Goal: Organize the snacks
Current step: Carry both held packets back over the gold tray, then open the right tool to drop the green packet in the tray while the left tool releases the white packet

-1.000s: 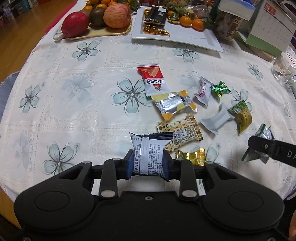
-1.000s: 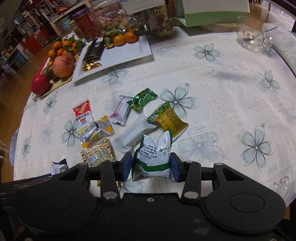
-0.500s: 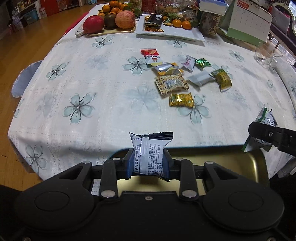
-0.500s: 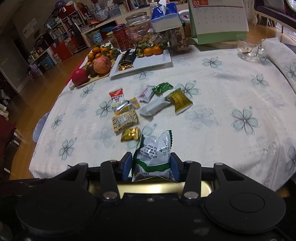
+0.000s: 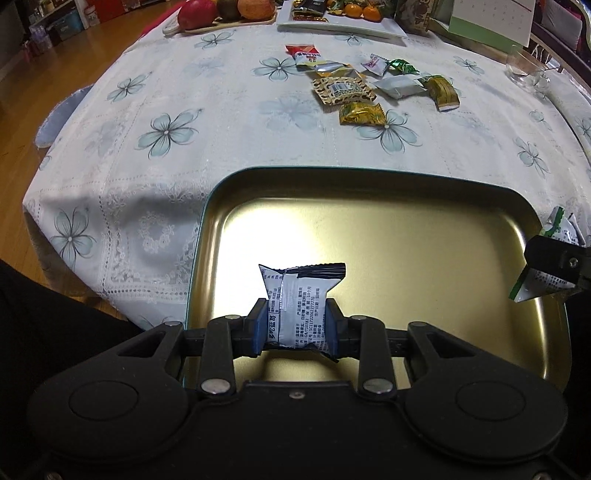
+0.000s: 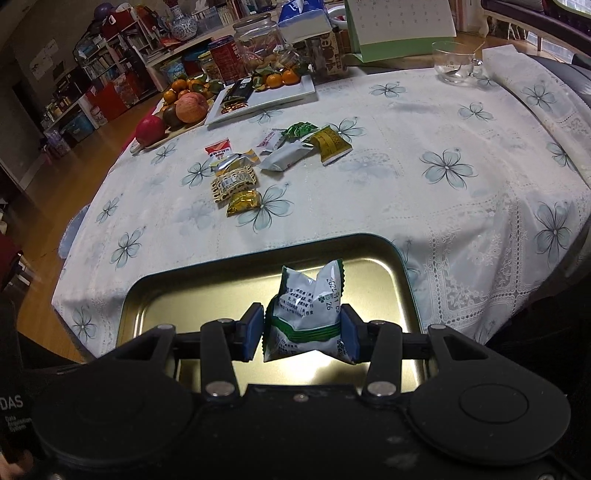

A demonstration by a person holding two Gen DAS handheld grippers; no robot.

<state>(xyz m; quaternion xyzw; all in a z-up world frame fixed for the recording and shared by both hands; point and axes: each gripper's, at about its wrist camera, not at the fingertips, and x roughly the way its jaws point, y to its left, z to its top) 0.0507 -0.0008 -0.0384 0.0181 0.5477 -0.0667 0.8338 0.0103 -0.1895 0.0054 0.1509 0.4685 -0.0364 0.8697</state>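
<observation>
My left gripper (image 5: 295, 326) is shut on a silver and black snack packet (image 5: 301, 301) and holds it over a gold metal tray (image 5: 369, 229) at the table's near edge. My right gripper (image 6: 301, 330) holds a white and green snack packet (image 6: 310, 314) over the same tray (image 6: 207, 291); its left pad stands slightly off the packet. The right gripper and its packet (image 5: 554, 258) also show at the right edge of the left wrist view. Several more wrapped snacks (image 5: 343, 90) lie on the tablecloth beyond the tray, also in the right wrist view (image 6: 236, 182).
A white floral tablecloth (image 5: 166, 129) covers the table. At the far side stand a fruit board (image 6: 184, 107), a white plate with oranges and sweets (image 6: 266, 96), jars (image 6: 258, 40), a calendar (image 6: 402, 26) and a glass cup (image 6: 456, 62). Wooden floor lies to the left.
Both grippers have pulled back from the snack pile toward the near table edge with their packets. The gold tray has come into full view beneath them. The right jaws have loosened slightly.
</observation>
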